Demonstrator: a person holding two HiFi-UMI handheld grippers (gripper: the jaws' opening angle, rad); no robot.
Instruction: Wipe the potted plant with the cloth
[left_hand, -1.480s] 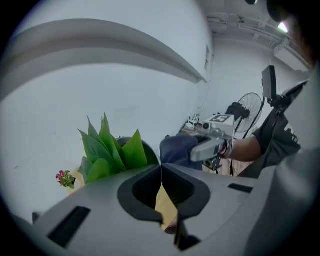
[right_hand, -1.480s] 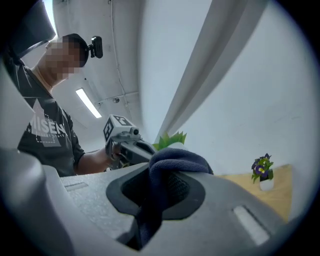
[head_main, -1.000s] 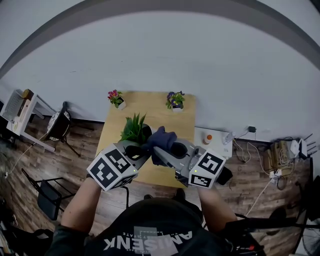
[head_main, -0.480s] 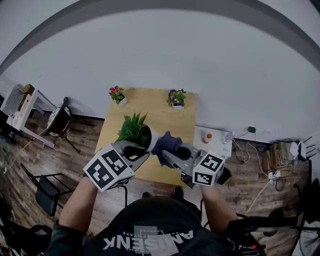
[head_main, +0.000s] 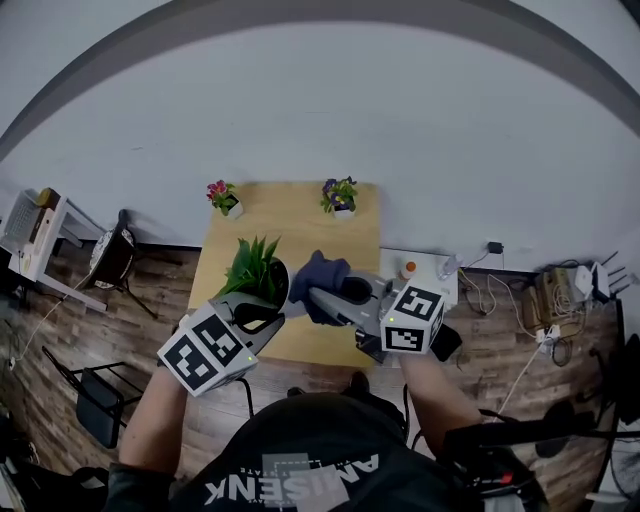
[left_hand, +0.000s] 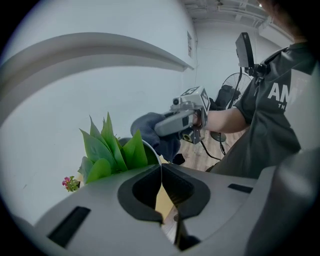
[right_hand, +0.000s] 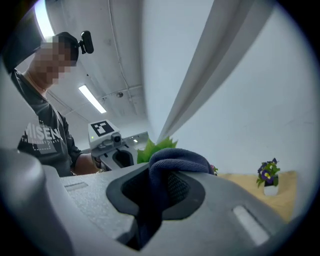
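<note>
The potted plant (head_main: 252, 268) has pointed green leaves and a dark pot with a thin pale rim, and it is held up over the near half of the wooden table (head_main: 300, 225). My left gripper (head_main: 268, 303) is shut on the pot's rim; the left gripper view shows the rim pinched between the jaws (left_hand: 161, 182) below the leaves (left_hand: 107, 150). My right gripper (head_main: 318, 298) is shut on a dark blue cloth (head_main: 322, 275), bunched against the pot's right side. The cloth (right_hand: 175, 162) fills the right gripper's (right_hand: 160, 195) jaws, with leaves (right_hand: 157, 146) just behind.
Two small flower pots stand at the table's far edge, one pink (head_main: 221, 194) and one purple (head_main: 340, 193). A white side table with an orange-capped bottle (head_main: 408, 268) stands to the right. Chairs (head_main: 115, 255) are on the left, and cables (head_main: 545, 300) lie on the floor at right.
The left gripper and the plant have drifted slightly left. The cloth has slid from over the pot's rim to its right side. Both grips are unchanged.
</note>
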